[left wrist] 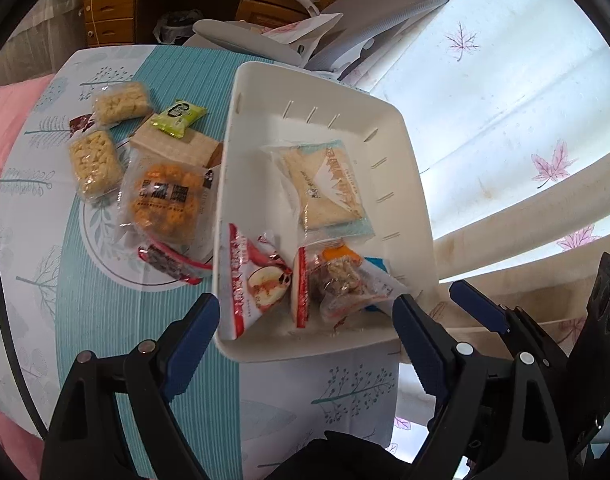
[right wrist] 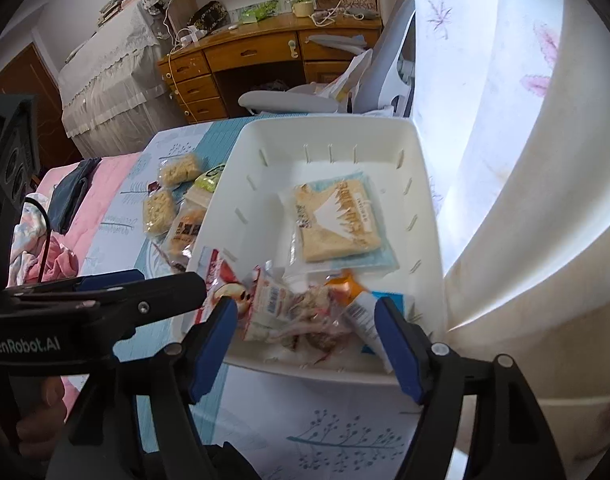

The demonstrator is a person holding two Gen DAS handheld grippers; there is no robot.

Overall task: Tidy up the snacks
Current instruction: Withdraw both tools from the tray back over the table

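**Snacks half sorted, both grippers spread over the bin**

A white plastic bin sits on the teal patterned tablecloth, close against a leaf-print curtain at its 3 o'clock side. Inside it, a flat blue-edged cracker pack lies toward 12 o'clock, while a red-and-white pouch and a crumpled clear wrapper with an orange corner crowd the 6 o'clock wall.

Out on the cloth at the bin's 9 o'clock, 2 pale puffed-rice bars, a green packet, an orange snack bag and a dark red wrapper wait in a loose cluster.

The left gripper hangs over the bin's near rim, jaws wide apart, holding nothing. The right gripper hovers there too, fingers spread either side of the crumpled wrappers, gripping none of them.
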